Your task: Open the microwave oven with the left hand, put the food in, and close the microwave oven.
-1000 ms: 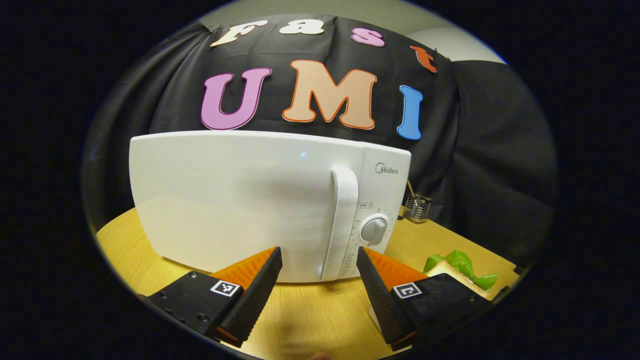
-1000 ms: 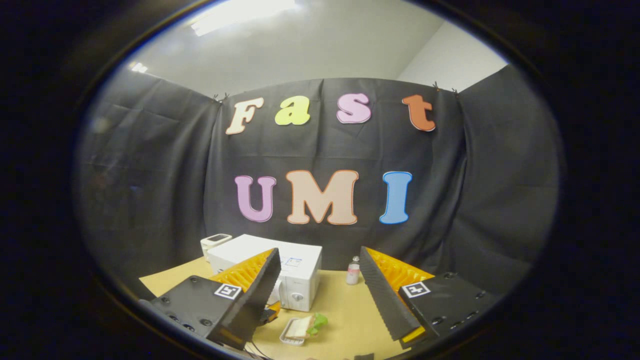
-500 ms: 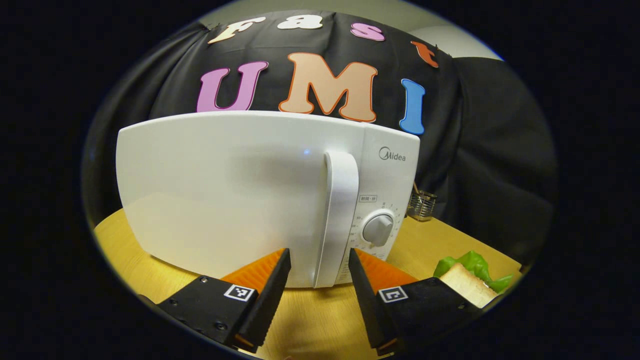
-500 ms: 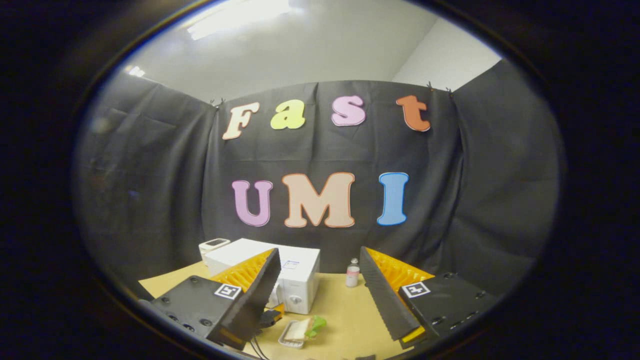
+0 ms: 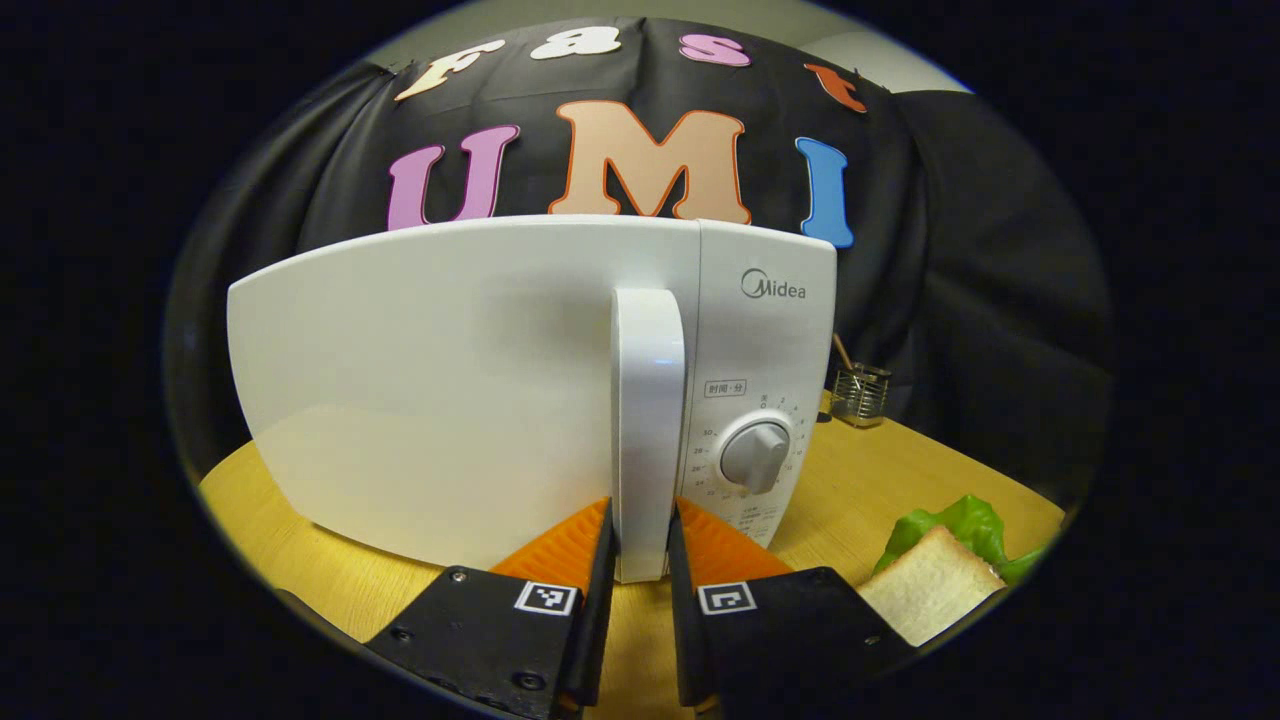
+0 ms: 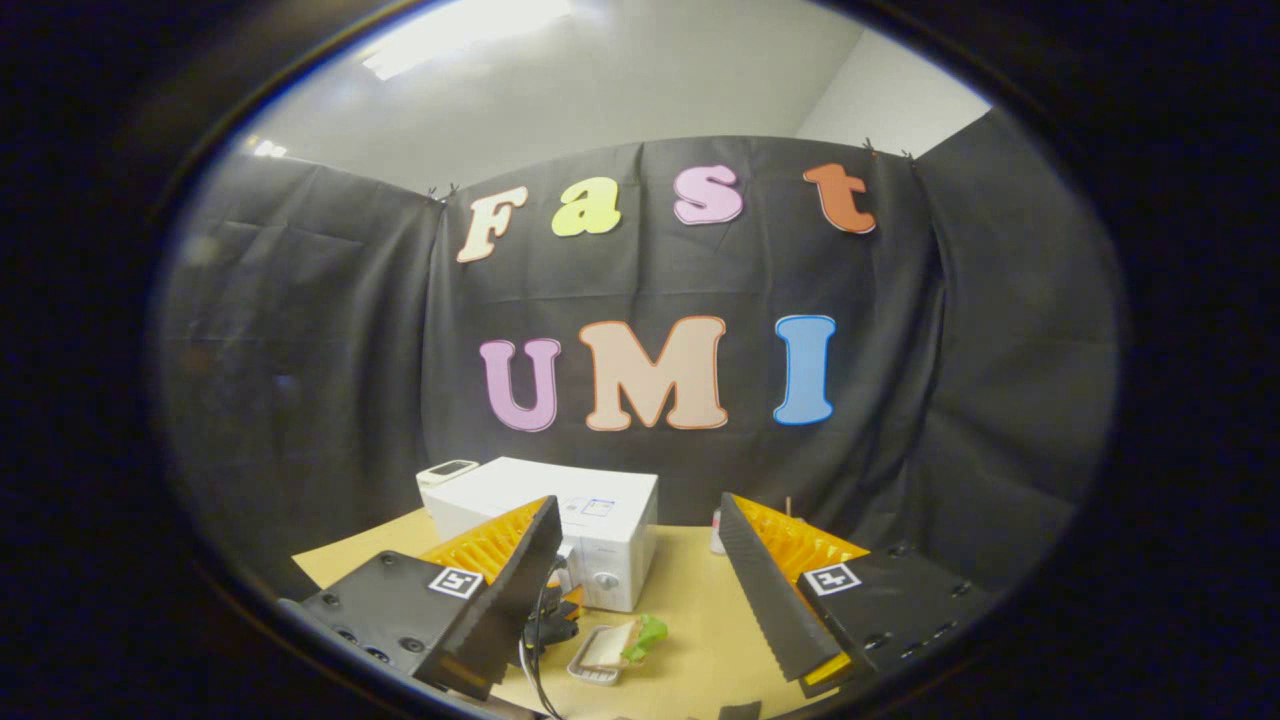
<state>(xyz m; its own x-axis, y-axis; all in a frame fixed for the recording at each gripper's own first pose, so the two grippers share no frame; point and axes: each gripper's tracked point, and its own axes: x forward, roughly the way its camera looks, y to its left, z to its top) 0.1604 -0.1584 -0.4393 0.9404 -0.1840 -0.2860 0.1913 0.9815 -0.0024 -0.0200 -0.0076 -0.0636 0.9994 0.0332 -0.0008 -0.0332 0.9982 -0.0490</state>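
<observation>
Two grippers are at work on a wooden table (image 5: 880,470). The left gripper (image 5: 637,560) has closed in over the last second, and its fingers now pinch the foot of the door handle (image 5: 648,420) of the white microwave oven (image 5: 450,380), which is still shut. A pull to open looks next. The sandwich (image 5: 930,590) waits to the right. The right gripper (image 6: 640,580) hovers high, jaws spread, empty.
</observation>
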